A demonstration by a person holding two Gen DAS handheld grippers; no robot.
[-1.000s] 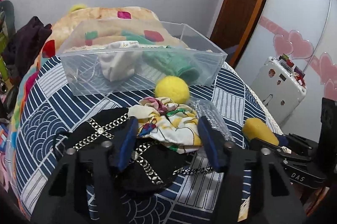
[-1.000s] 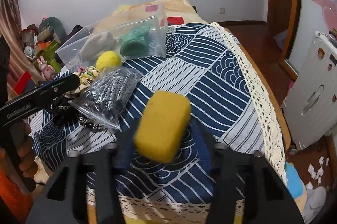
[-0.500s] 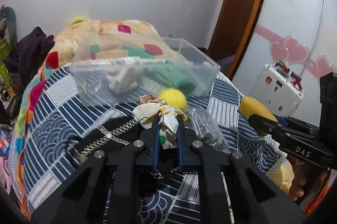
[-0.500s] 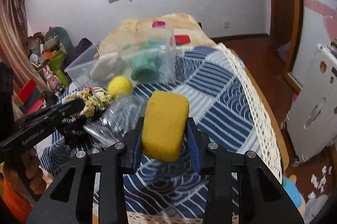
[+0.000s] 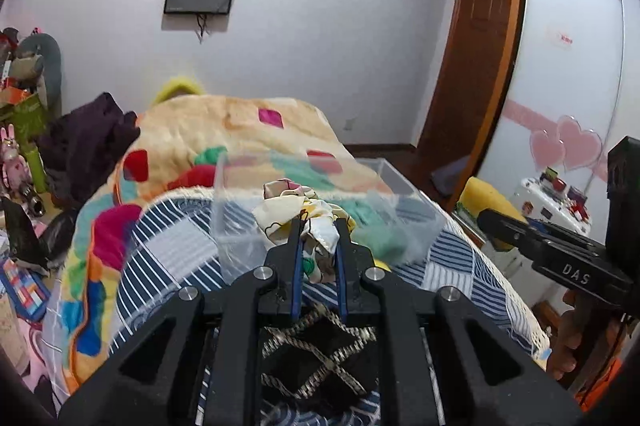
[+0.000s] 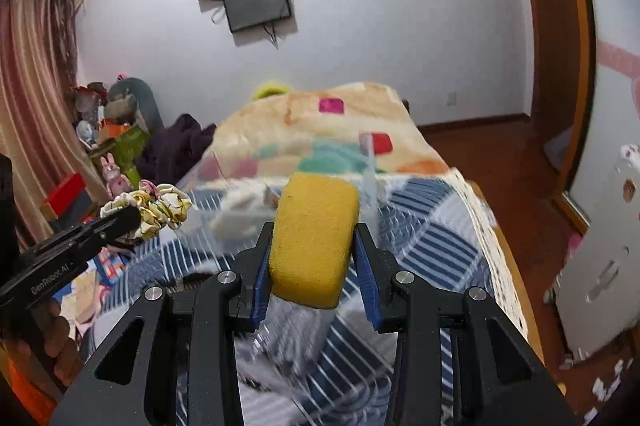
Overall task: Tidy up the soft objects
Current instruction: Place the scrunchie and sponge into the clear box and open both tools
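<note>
Since a second ago both loads have been raised off the bed and carried toward the clear plastic bin [image 5: 416, 222]. The floral scrunchie [image 5: 308, 222], which then lay loose between spread fingers on the black chain-trimmed fabric [image 5: 320, 362], is now pinched in the left gripper [image 5: 317, 246], whose pads are drawn nearly together on the cloth. It is held in the air in front of the bin's near wall, with the black fabric left below on the blue-and-white patterned bedspread [image 5: 172, 250]. The yellow sponge [image 6: 314, 240], earlier loose between parted fingers, is now clamped upright in the right gripper [image 6: 314, 266], the pads pressed against its two sides, and is held just before the bin [image 6: 370, 177], which appears blurred.

From this it is judged that both grasps have been secured and that the transport step is under way; placement in the bin is not yet done. A white item [image 6: 240, 209] and a green one [image 5: 376, 242] are seen through the bin walls, so part of the sorting seems complete.
</note>
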